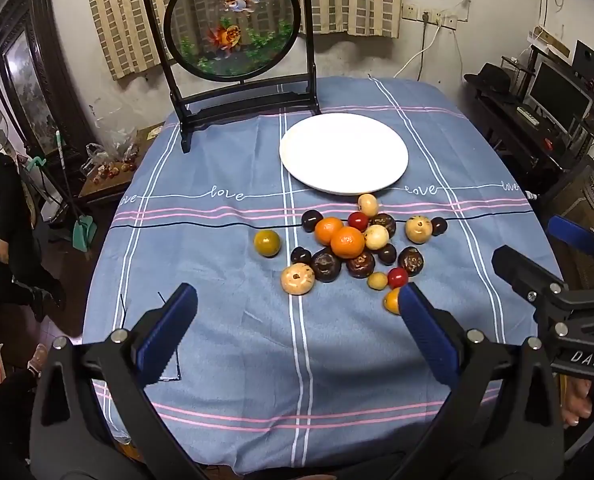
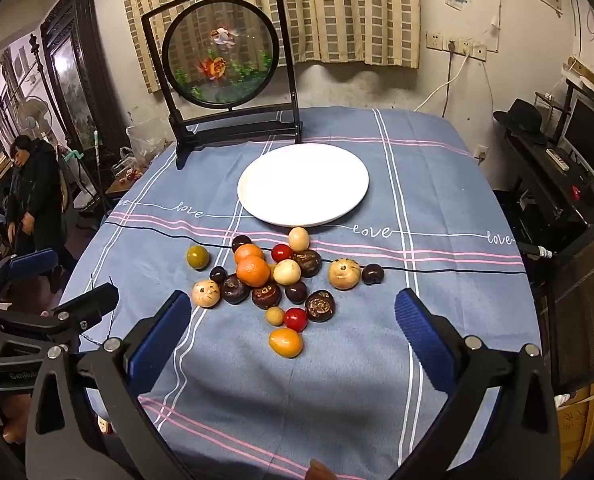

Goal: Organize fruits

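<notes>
Fruits (image 2: 273,280) lie ahead of both wide-spread, empty grippers (image 1: 297,312) (image 2: 293,320), seemingly untouched.

The left gripper (image 1: 297,312) is a black plastic frame with two long arms, each ending in a blue ribbed pad. Round silver screws sit at the arm pivots, at about 8 and 4 o'clock in its own wrist view. The right gripper (image 2: 293,320) is built the same way: black arms, blue pads, silver screw heads. Seen at 3 o'clock from the left wrist, its body carries white lettering reading "DAS". At 9 o'clock from the right wrist, the left body shows small white lettering, too blurred to read fully.
</notes>
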### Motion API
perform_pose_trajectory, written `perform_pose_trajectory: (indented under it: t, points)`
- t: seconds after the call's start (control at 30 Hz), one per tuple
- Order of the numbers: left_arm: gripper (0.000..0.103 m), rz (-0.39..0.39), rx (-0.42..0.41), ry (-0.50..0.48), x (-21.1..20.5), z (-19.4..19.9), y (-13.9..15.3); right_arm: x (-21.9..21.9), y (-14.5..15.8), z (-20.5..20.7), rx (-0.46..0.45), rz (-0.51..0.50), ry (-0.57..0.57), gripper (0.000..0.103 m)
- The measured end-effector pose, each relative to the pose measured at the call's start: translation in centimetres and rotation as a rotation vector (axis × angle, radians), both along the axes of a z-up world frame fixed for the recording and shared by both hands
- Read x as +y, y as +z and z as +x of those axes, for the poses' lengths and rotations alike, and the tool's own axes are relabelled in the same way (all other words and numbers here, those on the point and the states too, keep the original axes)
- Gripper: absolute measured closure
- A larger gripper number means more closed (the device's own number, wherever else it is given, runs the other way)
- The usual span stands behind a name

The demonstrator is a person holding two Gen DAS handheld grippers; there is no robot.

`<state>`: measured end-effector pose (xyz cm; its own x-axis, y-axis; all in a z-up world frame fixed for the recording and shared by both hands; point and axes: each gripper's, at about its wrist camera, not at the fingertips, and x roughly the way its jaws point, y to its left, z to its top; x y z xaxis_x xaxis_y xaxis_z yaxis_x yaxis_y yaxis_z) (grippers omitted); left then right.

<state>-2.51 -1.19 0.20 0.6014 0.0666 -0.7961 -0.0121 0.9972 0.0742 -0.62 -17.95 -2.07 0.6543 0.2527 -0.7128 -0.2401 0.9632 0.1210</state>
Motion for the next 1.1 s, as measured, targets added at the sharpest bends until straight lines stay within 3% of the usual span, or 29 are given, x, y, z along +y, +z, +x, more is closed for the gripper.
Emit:
perform_pose_trajectory:
  t: [1.1]
  points:
    - [0.002, 0.005, -0.004, 0.004, 0.02, -0.77, 0.24, -0.05, 0.43, -0.73, -0.021, 0.005, 0.005, 0.001]
